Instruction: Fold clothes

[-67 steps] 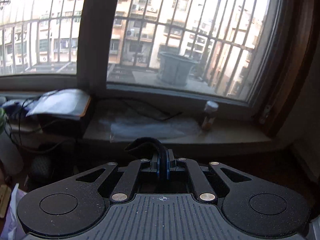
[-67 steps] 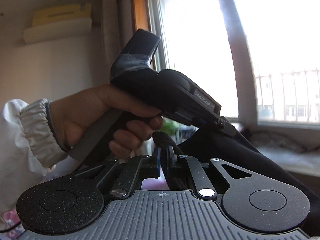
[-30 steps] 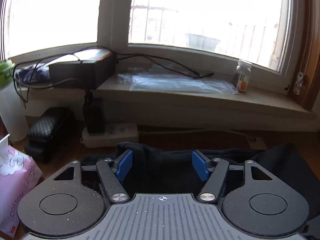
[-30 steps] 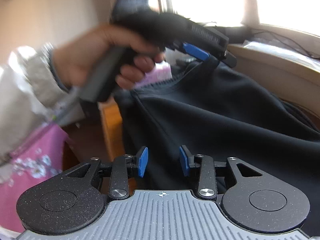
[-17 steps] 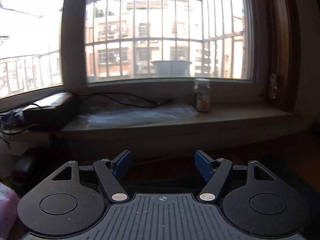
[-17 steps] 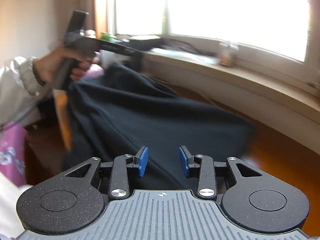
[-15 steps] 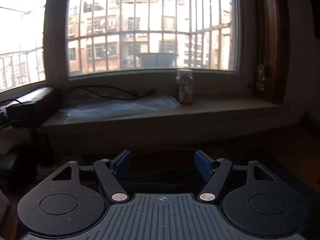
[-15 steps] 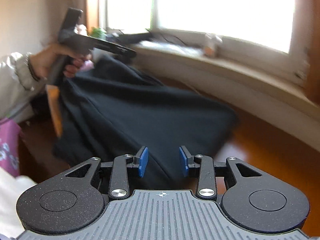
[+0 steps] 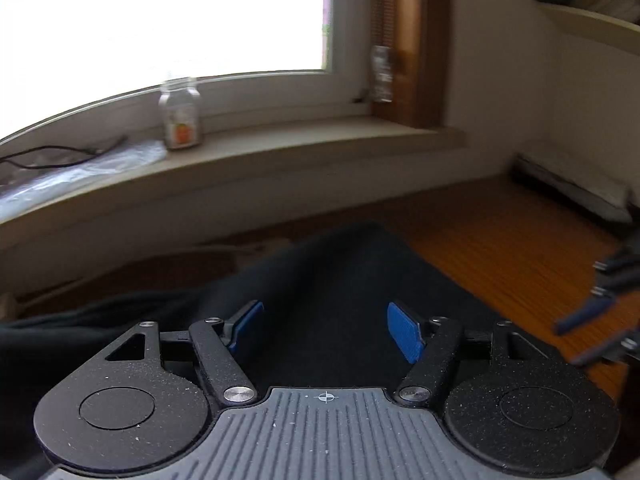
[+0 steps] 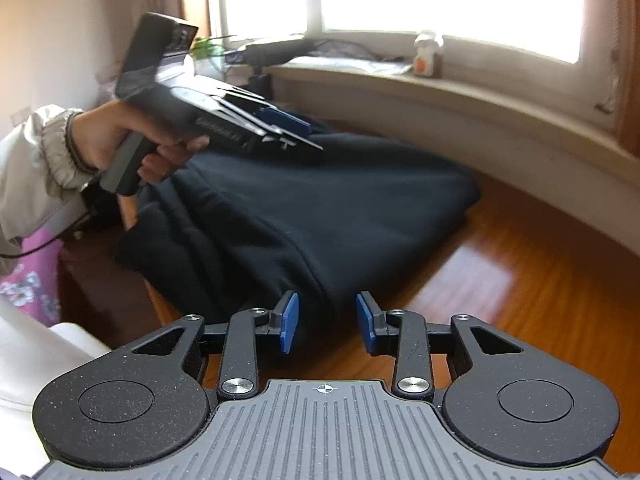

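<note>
A black garment (image 10: 304,208) lies spread in a loose heap on the wooden table (image 10: 520,280); it also shows in the left wrist view (image 9: 328,280). My left gripper (image 9: 326,330) is open and empty, hovering over the garment. In the right wrist view the left gripper (image 10: 296,130) is held in a hand above the garment's far side. My right gripper (image 10: 328,322) is open and empty, at the garment's near edge. It appears blurred at the right edge of the left wrist view (image 9: 600,312).
A window sill (image 9: 280,148) runs behind the table, with a small jar (image 9: 180,116), a plastic bag (image 9: 80,168) and cables. A pink tissue pack (image 10: 28,276) sits at the left. Bare wooden tabletop (image 9: 520,248) lies right of the garment.
Both grippers were shut on the garment and held it up, then opened and let it drop on the table. The left gripper has since swung right and tilted down; the right has drawn back.
</note>
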`<state>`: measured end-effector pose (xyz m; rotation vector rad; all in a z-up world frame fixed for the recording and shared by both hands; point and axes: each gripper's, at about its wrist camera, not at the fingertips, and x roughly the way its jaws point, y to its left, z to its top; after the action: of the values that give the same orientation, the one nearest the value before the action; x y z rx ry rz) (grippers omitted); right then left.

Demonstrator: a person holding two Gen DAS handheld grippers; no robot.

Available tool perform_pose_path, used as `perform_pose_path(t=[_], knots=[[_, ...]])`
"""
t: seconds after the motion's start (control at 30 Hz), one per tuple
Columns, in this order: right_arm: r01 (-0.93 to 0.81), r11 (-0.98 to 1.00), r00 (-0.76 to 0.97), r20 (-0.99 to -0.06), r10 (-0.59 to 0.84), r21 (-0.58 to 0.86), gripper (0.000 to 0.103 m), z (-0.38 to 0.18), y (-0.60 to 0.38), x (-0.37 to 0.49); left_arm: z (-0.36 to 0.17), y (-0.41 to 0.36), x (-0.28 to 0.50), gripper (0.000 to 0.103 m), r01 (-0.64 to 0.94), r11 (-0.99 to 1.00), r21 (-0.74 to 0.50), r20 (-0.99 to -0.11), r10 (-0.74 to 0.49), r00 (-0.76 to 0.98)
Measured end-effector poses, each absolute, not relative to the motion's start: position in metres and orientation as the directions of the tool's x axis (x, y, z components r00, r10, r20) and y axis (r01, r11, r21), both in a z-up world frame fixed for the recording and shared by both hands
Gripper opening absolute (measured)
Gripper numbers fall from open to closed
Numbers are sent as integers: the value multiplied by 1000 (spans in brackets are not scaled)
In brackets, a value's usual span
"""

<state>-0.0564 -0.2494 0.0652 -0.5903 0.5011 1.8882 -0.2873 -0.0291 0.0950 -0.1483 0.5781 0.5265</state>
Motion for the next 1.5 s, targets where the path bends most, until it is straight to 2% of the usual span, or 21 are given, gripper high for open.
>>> perform_pose_path(t=[0.07,0.13,0.17,0.27,0.33,0.37,0.43,0.57,0.77,0.8,0.87,0.93,1.0,1.27,1.33,1.4,1.47,1.5], knots=[[-924,-374,-336,-631,700,77,28,61,-246,-58,93,-37,-284,72,-495,869,22,-561,421,713],[-926,-371,-328,-635,699,70,16,58,-245,-62,94,-37,-277,72,-488,872,28,-565,417,712],[-928,-367,-319,-632,706,57,13,58,-246,-63,95,-34,-273,72,-490,871,31,-565,419,710],[-950,-311,-247,-585,772,-9,5,65,-259,-71,102,-24,-260,72,-498,866,42,-559,434,707],[-961,-270,-203,-512,835,-60,1,80,-280,-75,106,-16,-251,72,-507,860,52,-551,448,704],[-966,-246,-180,-477,860,-80,1,87,-292,-78,108,-11,-245,72,-512,857,52,-551,452,701],[-965,-239,-165,-465,870,-105,2,87,-305,-85,111,-2,-234,72,-509,860,45,-556,445,702],[-961,-255,-161,-531,832,-109,2,62,-303,-92,111,9,-211,72,-482,875,34,-575,412,707],[-963,-263,-197,-514,835,-59,4,71,-303,-89,97,6,-189,72,-444,896,17,-607,362,707],[-962,-269,-205,-509,836,-54,5,72,-302,-88,94,3,-189,72,-437,900,14,-610,353,709],[-956,-290,-225,-515,827,-48,15,71,-298,-89,91,-2,-191,72,-427,904,15,-612,346,712],[-947,-319,-248,-538,806,-41,27,67,-291,-91,90,-5,-194,72,-423,906,16,-612,343,713],[-940,-339,-258,-558,789,-45,31,64,-284,-93,90,-6,-198,72,-424,906,18,-611,346,712],[-941,-339,-270,-578,770,-13,32,62,-269,-88,99,-12,-224,72,-438,899,1,-587,355,728],[-940,-341,-265,-581,769,-23,12,61,-268,-90,103,-20,-237,72,-447,894,-3,-573,365,734],[-946,-316,-224,-555,801,-74,10,61,-270,-95,105,-32,-251,72,-456,890,8,-569,379,730],[-957,-258,-163,-488,858,-134,9,68,-276,-98,107,-47,-268,66,-467,884,6,-564,389,729],[-959,-216,-115,-447,887,-183,9,73,-279,-101,109,-53,-276,58,-472,882,-7,-556,389,735]])
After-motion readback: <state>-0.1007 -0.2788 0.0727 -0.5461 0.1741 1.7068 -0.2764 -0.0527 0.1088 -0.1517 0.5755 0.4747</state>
